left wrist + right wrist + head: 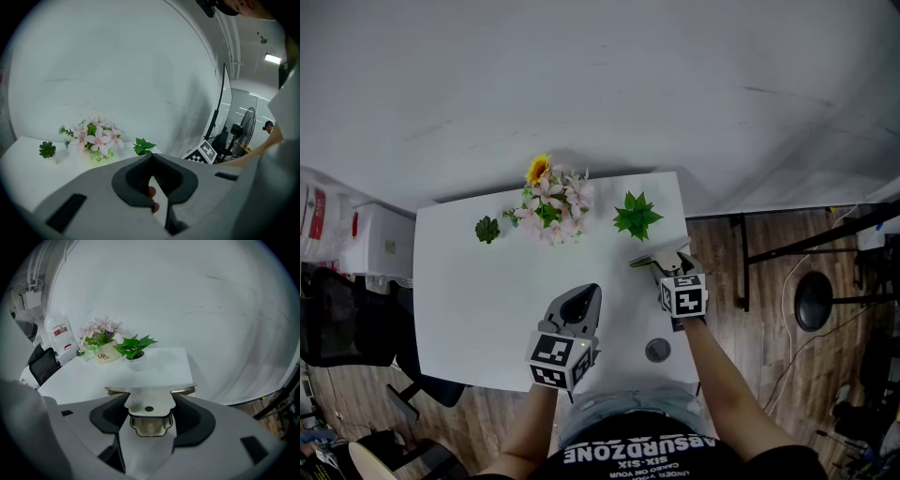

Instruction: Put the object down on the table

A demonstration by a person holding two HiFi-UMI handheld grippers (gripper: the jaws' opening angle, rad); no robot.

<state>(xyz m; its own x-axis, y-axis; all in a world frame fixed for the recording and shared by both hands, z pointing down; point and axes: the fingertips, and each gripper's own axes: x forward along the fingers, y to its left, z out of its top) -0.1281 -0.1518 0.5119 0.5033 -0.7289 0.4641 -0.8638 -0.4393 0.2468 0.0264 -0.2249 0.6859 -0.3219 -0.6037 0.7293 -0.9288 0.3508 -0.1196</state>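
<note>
My right gripper [667, 266] is shut on a flat metal piece [644, 261] with a pale blade and a brassy rim, held just above the right edge of the white table [469, 300]. In the right gripper view the flat metal piece [149, 401] sits clamped between the jaws of the right gripper [150, 416], its wide front edge pointing at the table. My left gripper [581, 302] hovers over the table's front middle. The left gripper view shows the left gripper [151, 160] with its tips together and nothing held.
At the back of the table stand a flower pot [551, 202], a leafy green plant [637, 216] and a small succulent [487, 229]. A grey round disc [657, 351] lies near the front edge. A black chair [337, 328] stands left, a fan stand [814, 300] right.
</note>
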